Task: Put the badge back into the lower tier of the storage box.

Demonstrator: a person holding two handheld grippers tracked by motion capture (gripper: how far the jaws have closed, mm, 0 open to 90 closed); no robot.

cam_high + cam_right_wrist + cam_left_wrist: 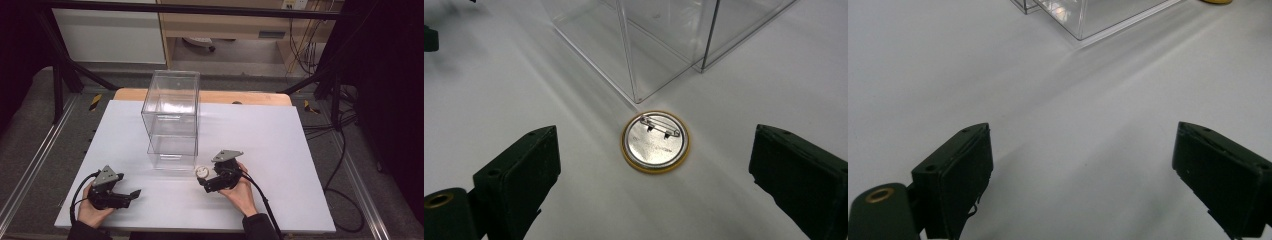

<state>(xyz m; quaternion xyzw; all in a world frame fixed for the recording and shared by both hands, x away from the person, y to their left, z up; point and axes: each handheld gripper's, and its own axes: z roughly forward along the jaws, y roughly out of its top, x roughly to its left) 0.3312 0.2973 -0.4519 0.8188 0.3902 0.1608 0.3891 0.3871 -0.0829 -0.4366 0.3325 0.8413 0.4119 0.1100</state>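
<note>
Centre frame, your right gripper [654, 175] gapes wide around the round metal-backed pin badge [655, 142] beside the clear plastic box [664, 40]; your left gripper [1083, 185] gapes empty.

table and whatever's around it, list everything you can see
clear box: 1, transparent, tall, upright mid-table
pin badge: 1, silver back with gold rim, pin side up, lying by the box's near corner
table: 1, white top, wooden strip at far edge
cables: several, black, on the floor at right
left gripper: 1, black, open, held over bare table near the front left
right gripper: 1, black, open, aimed at the badge
hands: 2, one holding each gripper
</note>
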